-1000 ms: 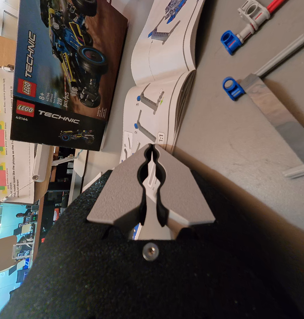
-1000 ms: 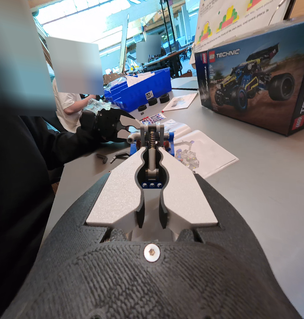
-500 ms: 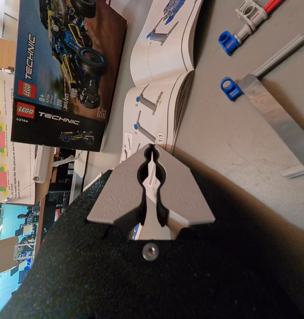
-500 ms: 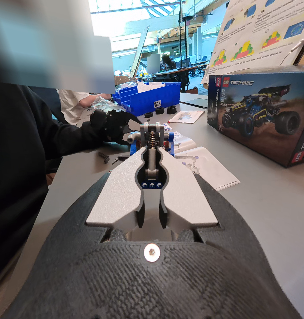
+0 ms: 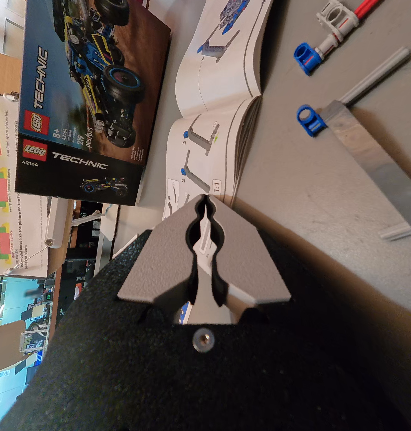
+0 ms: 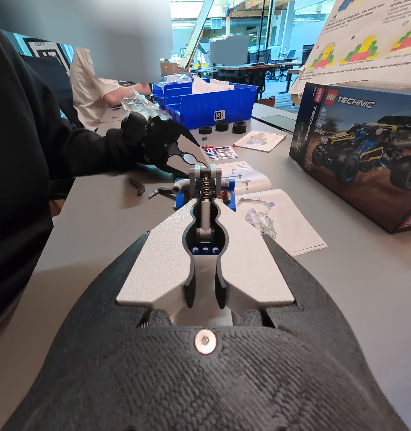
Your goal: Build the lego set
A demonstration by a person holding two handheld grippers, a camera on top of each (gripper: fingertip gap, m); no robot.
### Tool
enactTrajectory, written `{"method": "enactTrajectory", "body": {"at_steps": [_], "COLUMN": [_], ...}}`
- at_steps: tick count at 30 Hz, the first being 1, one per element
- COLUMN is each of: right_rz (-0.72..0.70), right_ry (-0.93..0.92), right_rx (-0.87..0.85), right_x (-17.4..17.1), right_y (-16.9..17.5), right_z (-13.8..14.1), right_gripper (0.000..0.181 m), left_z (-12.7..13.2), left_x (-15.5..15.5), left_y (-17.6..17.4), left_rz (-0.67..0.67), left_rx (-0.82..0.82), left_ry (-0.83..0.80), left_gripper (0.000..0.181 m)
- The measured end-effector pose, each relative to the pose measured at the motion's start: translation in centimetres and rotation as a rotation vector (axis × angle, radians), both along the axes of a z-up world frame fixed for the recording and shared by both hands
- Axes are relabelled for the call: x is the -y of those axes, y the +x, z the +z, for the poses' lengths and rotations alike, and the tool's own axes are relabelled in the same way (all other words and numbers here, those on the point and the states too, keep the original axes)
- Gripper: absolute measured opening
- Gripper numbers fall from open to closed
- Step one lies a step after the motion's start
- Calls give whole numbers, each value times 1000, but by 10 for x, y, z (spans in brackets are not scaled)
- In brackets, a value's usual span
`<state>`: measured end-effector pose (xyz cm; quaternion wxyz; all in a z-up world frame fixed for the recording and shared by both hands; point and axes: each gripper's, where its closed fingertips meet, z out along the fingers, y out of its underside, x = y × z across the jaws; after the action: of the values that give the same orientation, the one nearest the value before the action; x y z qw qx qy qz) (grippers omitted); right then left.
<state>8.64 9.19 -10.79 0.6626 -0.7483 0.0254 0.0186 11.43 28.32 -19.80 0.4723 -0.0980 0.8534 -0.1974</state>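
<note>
Two grippers are at work over the open instruction booklet (image 6: 279,224), which serves as the landmark. The right gripper (image 6: 205,203) is clamped on the partly built lego assembly (image 6: 205,184), a grey frame with a spring shock and blue beams, held just beside the booklet's near-left corner, above the grey table (image 6: 102,233). The left gripper (image 5: 205,198) has its fingertips pressed together with nothing between them, its tips over the booklet's near edge; in the right wrist view it (image 6: 176,151) sits beyond the booklet's left page.

Loose parts lie on the side of the booklet away from the set box (image 5: 83,93): a blue connector (image 5: 308,120) against a grey bar (image 5: 372,158), and a second blue connector on a white-and-red axle piece (image 5: 326,39).

The step in hand looks like choosing the next part. To do it well, I would keep the assembly steady and upright, match the part against the printed page, open the left fingers only when over the chosen piece, and grip it across its flat sides so it does not twist
</note>
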Motion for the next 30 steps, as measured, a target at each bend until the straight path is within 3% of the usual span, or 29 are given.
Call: {"method": "enactTrajectory", "body": {"at_steps": [11, 30], "right_rz": [-46, -13], "right_ry": [57, -42], "right_rx": [-112, -33], "right_x": [6, 0], "right_y": [12, 3], "right_z": [6, -9], "right_gripper": [5, 5], "left_z": [0, 0], "left_x": [0, 0], "left_y": [0, 0], "left_rz": [-2, -3], "left_rx": [1, 2], "left_ry": [3, 5], "left_gripper": [0, 0]}}
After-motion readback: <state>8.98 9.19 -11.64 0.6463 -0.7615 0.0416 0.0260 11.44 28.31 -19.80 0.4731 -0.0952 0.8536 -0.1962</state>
